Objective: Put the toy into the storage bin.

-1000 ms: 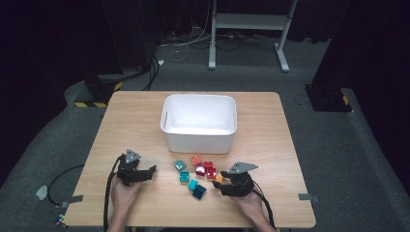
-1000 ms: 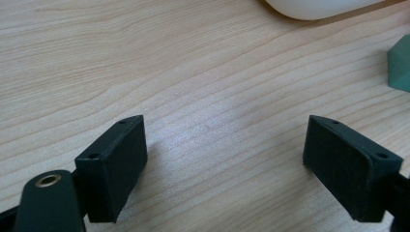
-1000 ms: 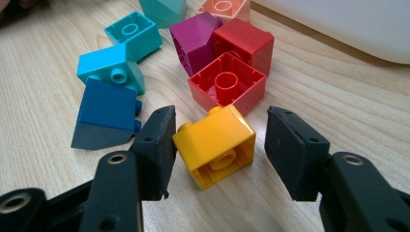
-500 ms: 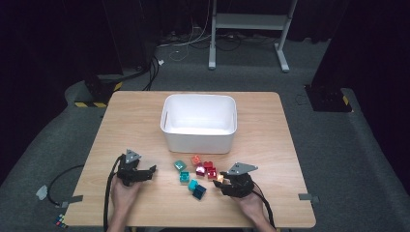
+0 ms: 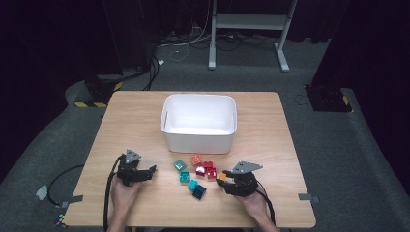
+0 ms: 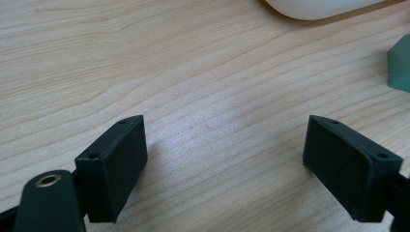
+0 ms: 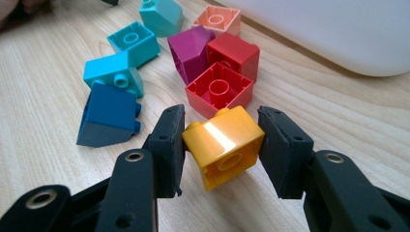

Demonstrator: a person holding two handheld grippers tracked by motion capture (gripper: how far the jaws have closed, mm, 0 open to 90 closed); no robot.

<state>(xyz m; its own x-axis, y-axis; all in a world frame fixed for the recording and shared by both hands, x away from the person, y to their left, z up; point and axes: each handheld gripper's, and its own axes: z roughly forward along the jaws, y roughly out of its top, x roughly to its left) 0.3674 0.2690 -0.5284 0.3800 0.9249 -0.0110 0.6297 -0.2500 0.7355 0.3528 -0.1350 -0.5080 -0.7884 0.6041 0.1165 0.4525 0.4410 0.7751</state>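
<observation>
My right gripper [image 7: 221, 137] is shut on a yellow brick [image 7: 227, 145], which both pads press from the sides just above the wooden table [image 5: 135, 116]. Its jaws have just been closing with this brick between them. From the high view, the right gripper [image 5: 223, 179] sits at the right end of the brick pile, the yellow brick [image 5: 221, 177] at its tips. My left gripper [image 6: 222, 164] stands open over bare wood with nothing between its fingers. It lies left of the pile [image 5: 151, 170].
Loose bricks lie just beyond the yellow one: two red [image 7: 220, 89], a purple [image 7: 191, 48], a light blue [image 7: 113, 72], a dark blue [image 7: 109, 113], a teal [image 7: 134, 42] and a salmon [image 7: 217, 19]. A white bin [image 5: 199, 137] stands behind them at mid-table.
The right gripper's jaws have drawn in onto the yellow brick. The left hand and the other bricks have kept still.
</observation>
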